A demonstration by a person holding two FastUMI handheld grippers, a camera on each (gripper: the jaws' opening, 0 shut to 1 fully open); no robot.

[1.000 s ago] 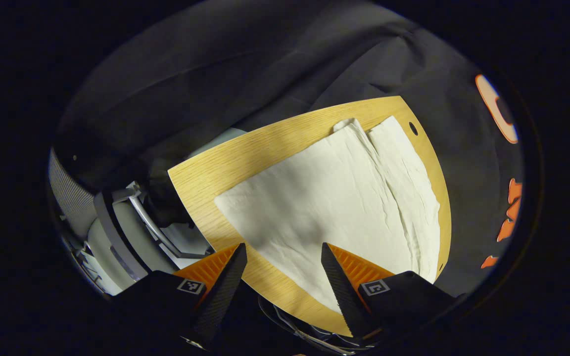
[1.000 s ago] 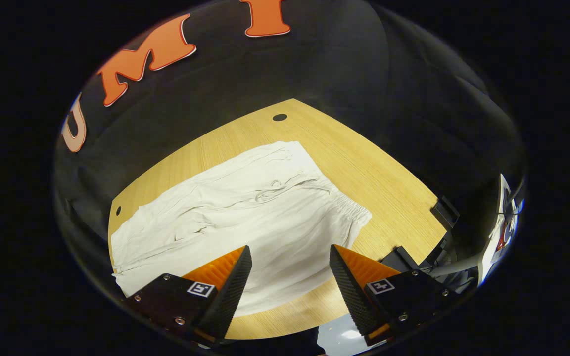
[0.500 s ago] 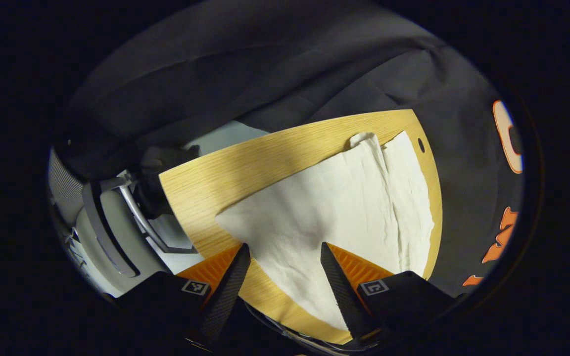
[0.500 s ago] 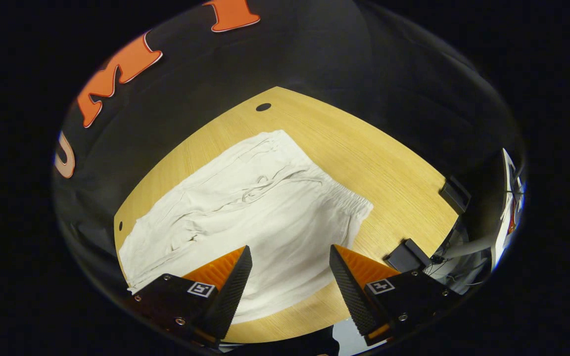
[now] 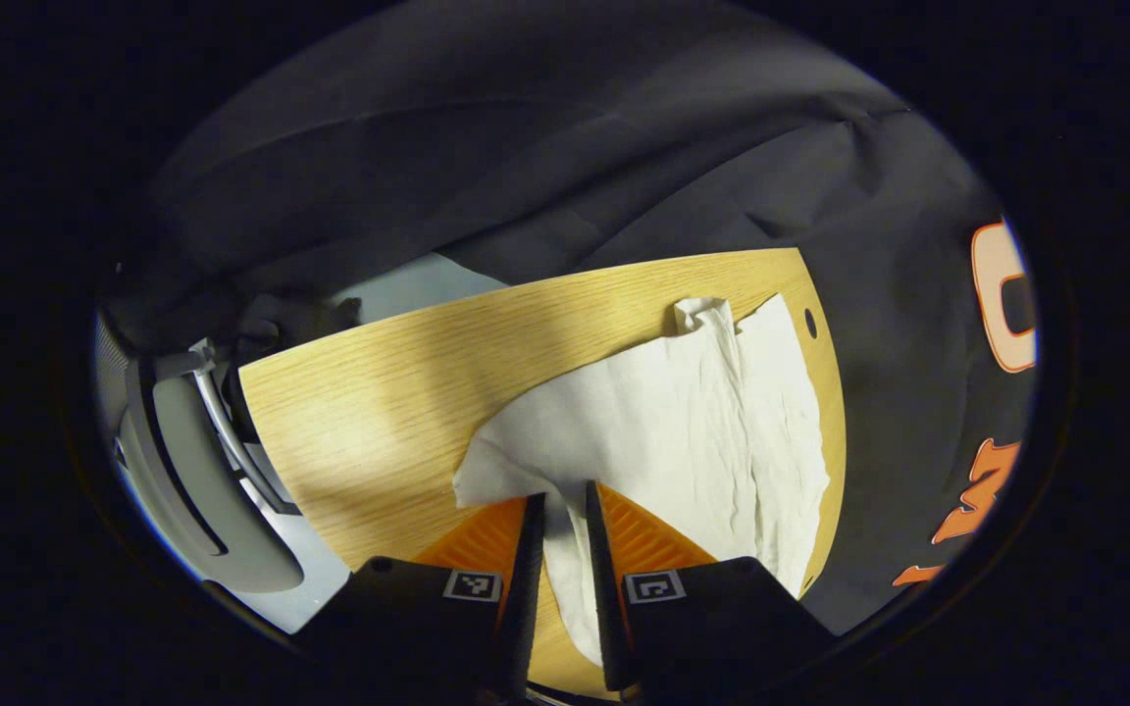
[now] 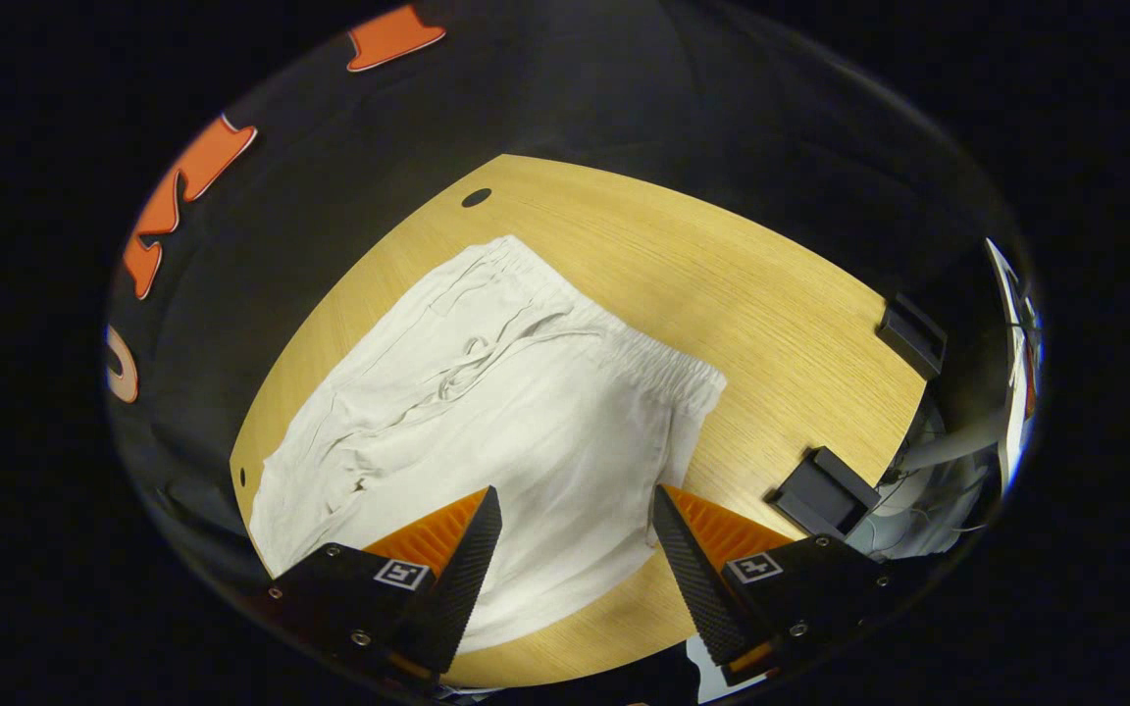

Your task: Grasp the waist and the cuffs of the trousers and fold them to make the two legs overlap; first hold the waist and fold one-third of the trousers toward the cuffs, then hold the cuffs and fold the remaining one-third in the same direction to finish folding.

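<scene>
First fold step, I'd say: my left gripper (image 5: 559,510) is pinched nearly closed on the cuff end of the trousers (image 6: 516,412) lying flat on the table (image 6: 771,294), right gripper (image 6: 575,510) wide open w/ nothing in it, above the fabric near the waist, needs to drop & grip the waistband next.

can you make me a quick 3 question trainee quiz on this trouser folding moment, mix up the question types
1. True or false: the left gripper has its fingers closed on the cloth of the white wrinkled trousers.
2. Multiple choice: the right gripper is A) shut on the elastic waistband, B) open above the trousers, C) shut on a black clamp.
3. Fill in: the trousers lie on a light ____ table.

Key: 1 true; 2 B; 3 wooden
</scene>
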